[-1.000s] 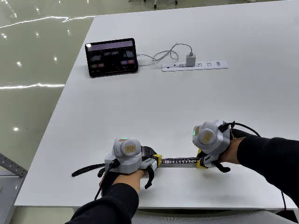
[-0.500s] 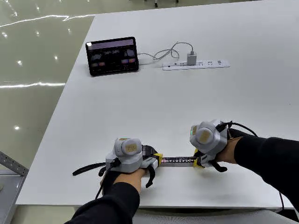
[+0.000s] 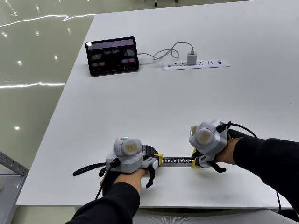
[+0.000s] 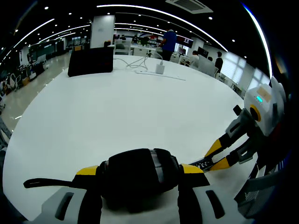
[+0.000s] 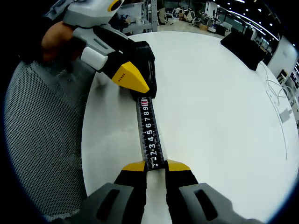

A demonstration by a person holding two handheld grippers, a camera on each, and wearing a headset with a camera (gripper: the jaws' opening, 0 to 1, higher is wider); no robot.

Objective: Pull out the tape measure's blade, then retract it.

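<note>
Bright and sharp in the head view. Lit from above by ceiling lights, at 12 o'clock in the left gripper view. White glare streaks on the floor at 10 o'clock. Faint shadows on the table. Bent round at the edges in both gripper views, blurry at 6 o'clock.

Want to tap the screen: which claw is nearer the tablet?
Left. The tablet lies far ahead, left of both claws; the left claw sits closer, the right claw farther right.

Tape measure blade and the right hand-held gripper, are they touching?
Touching: the right gripper view shows the right hand-held gripper pinching the blade near its tip.
</note>
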